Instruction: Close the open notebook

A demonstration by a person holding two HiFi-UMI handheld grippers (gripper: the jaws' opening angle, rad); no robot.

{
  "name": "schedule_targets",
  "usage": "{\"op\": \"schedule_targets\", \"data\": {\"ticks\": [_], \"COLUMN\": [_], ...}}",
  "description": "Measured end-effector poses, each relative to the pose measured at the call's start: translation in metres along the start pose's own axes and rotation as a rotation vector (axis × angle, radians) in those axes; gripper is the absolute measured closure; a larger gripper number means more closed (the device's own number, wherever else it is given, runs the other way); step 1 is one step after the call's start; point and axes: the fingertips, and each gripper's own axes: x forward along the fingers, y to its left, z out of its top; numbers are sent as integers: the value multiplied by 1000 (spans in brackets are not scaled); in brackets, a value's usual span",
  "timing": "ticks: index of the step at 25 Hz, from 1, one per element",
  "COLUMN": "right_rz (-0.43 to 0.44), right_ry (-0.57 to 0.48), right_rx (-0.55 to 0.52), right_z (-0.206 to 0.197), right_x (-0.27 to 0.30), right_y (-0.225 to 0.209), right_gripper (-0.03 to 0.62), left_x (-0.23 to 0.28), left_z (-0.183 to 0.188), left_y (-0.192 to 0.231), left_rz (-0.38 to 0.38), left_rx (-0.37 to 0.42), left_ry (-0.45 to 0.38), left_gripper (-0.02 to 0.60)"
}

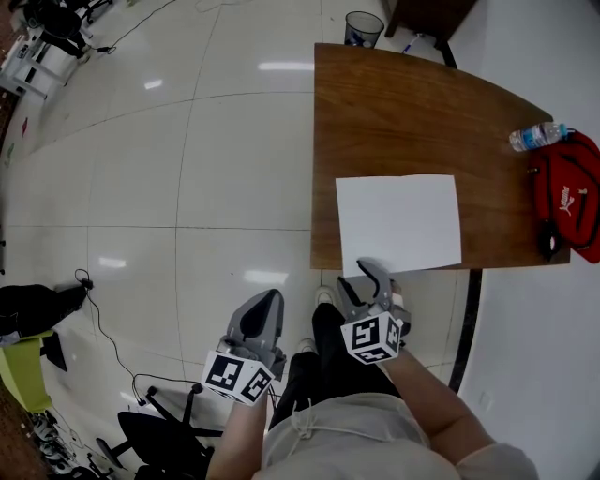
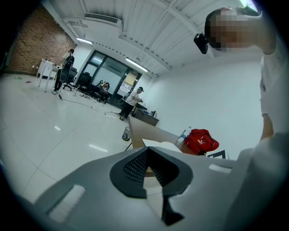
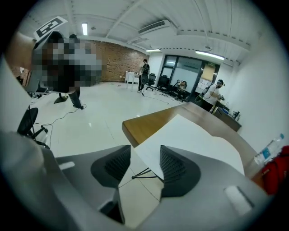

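The open notebook [image 1: 398, 223] lies flat with blank white pages on the brown wooden table [image 1: 394, 112], its near edge at the table's front edge. My right gripper [image 1: 370, 272] is at the notebook's near left corner. In the right gripper view the jaws of the right gripper [image 3: 142, 158] stand apart, with the corner of the notebook [image 3: 194, 135] between them and a gap left to the left pad. My left gripper [image 1: 262, 305] hangs over the floor, left of the table and away from the notebook. Its tips meet in the left gripper view [image 2: 146, 151], with nothing in them.
A red bag [image 1: 572, 192] and a water bottle [image 1: 536, 136] lie at the table's right end. A waste bin [image 1: 363, 28] stands on the floor beyond the far left corner. A black chair [image 1: 159, 441] and cables are on the tiled floor at lower left.
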Motion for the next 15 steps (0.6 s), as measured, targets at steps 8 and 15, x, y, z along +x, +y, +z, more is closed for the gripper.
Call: {"op": "schedule_targets", "data": {"ticks": [8, 15], "right_rz": [-14, 6], "right_ry": [-82, -164], "right_rx": [89, 292], "right_z": [17, 44], "right_x": [-11, -42], "right_y": [-7, -29], "right_gripper": [576, 585], "left_x": [-7, -1], "left_z": [3, 20], "left_y": [-8, -30], "left_rz": [6, -40], "left_rx": [11, 46], "left_ry": [-9, -29], "left_gripper": [578, 578]}}
